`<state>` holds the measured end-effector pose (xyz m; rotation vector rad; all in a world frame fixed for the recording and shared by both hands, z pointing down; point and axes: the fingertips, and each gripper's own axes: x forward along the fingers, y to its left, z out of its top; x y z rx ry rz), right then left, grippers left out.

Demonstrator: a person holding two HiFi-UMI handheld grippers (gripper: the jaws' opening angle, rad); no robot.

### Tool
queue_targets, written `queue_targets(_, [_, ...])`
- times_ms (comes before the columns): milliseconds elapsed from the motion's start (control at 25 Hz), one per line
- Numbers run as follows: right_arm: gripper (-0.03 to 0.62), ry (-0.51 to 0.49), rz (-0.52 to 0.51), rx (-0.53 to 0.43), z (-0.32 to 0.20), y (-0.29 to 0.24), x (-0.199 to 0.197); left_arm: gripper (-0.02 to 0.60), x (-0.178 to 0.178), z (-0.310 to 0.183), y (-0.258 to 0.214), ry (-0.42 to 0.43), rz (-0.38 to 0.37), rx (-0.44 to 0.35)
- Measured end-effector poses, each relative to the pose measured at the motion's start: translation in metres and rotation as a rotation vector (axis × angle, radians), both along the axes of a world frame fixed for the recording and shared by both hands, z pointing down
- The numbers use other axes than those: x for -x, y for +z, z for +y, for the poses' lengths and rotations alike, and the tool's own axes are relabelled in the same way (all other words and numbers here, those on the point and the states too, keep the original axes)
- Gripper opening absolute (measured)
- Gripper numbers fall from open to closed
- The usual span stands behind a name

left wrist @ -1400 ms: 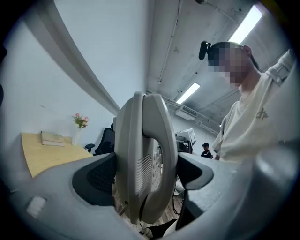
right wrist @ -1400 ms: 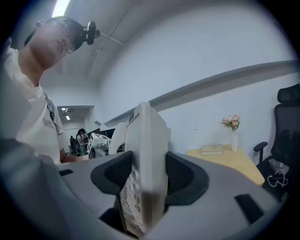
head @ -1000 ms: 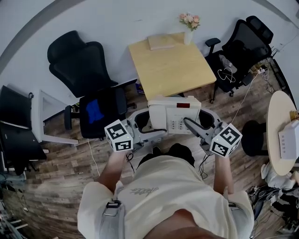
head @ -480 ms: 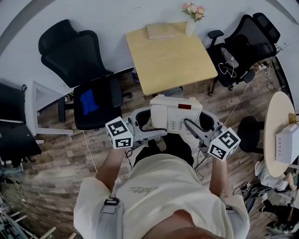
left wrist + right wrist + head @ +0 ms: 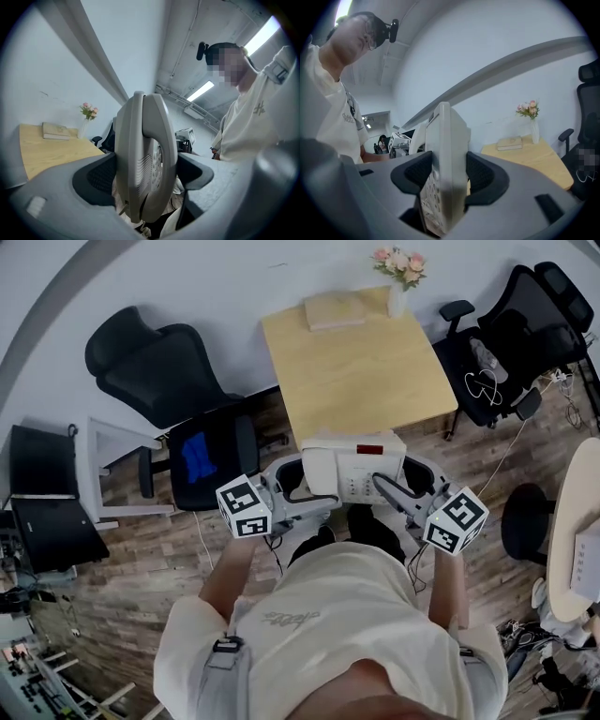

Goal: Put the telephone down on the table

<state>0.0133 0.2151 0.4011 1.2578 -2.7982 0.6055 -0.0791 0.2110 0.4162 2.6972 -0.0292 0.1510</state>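
A white desk telephone (image 5: 352,468) with a red display is carried in the air between both grippers, just short of the near edge of the light wooden table (image 5: 361,371). My left gripper (image 5: 302,491) is shut on its left end, where the handset (image 5: 143,159) lies. My right gripper (image 5: 392,490) is shut on the right end, by the keypad (image 5: 443,178). In each gripper view the phone stands edge-on between the black pads (image 5: 101,176) (image 5: 485,176). The table (image 5: 529,152) lies ahead.
A book (image 5: 336,310) and a vase of pink flowers (image 5: 398,273) sit at the table's far edge by the wall. Black office chairs (image 5: 164,381) (image 5: 511,334) flank the table. A round table (image 5: 577,540) is at the right. The floor is wood.
The person has stepped toward the table with the telephone held between both grippers; the table sits closer and more centred. Both grips are unchanged.
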Motion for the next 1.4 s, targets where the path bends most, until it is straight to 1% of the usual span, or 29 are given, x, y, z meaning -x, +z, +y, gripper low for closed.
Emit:
queue_targets(80, [0.213,-0.011,-0.010,-0.005,-0.023,0.001,-0.014,0.387,-0.013,-0.022,-0.001,-0.023,-0.006,0.002])
queue_targets(200, [0.213,-0.057,-0.014,-0.021,-0.055,-0.001,-0.031,0.387,-0.030,-0.050,-0.003,-0.071,0.006,-0.006])
queue_targets(520, [0.212,-0.166,-0.037,-0.040,-0.119,-0.003,-0.066,0.385,-0.066,-0.105,-0.006,-0.175,-0.017,-0.018])
queue_targets(600, [0.213,-0.195,-0.039,-0.038,-0.131,0.001,-0.067,0.385,-0.067,-0.112,0.000,-0.209,-0.015,0.000])
queue_targets(760, [0.212,-0.237,-0.048,0.012,-0.145,0.015,-0.063,0.385,-0.064,-0.122,0.013,-0.251,-0.027,0.049])
queue_targets(880, [0.212,-0.254,-0.052,0.034,-0.162,0.025,-0.063,0.385,-0.064,-0.138,0.022,-0.264,-0.038,0.063])
queue_targets(1080, [0.212,-0.246,-0.037,0.061,-0.188,0.033,-0.062,0.386,-0.064,-0.163,0.030,-0.267,-0.026,0.093])
queue_targets(1400, [0.213,-0.207,0.008,0.049,-0.243,0.011,-0.065,0.385,-0.066,-0.224,0.010,-0.219,0.022,0.048])
